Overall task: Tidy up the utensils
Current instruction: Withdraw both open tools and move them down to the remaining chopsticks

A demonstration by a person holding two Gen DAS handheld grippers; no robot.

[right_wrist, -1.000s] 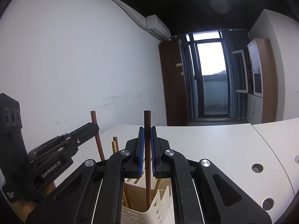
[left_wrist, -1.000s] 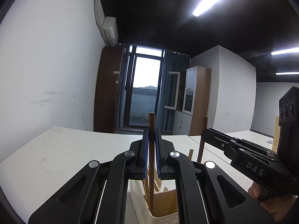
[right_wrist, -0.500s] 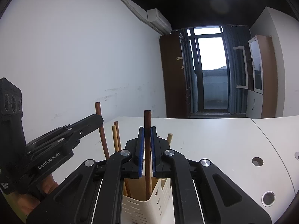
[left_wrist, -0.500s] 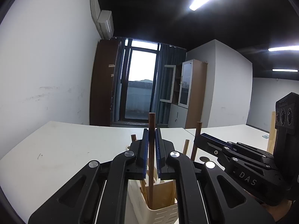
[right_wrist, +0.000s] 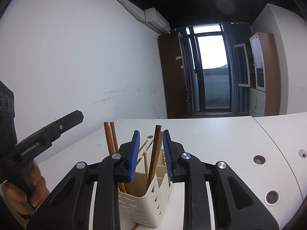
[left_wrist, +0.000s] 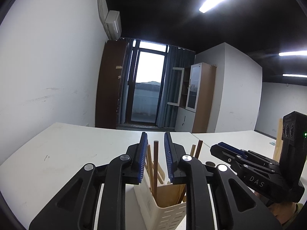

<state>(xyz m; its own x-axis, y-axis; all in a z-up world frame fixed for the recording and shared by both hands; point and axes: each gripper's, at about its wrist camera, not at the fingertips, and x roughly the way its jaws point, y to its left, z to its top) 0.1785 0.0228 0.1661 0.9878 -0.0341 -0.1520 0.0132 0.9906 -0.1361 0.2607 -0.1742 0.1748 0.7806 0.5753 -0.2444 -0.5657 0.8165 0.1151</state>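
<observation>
Both claws (left_wrist: 155, 139) (right_wrist: 149, 137) now opening, chopsticks (right_wrist: 154, 151) released upright inside cream holder (right_wrist: 145, 205).

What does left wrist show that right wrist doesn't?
Left wrist only: ceiling light strips, and the right claw seen from its side.

Right wrist only: round holes in the table top, and the hand holding the left claw.

Both: the cream utensil holder with brown sticks standing in it, one stick between each claw's opening jaws with the pads clear of it, the white table, the window.
</observation>
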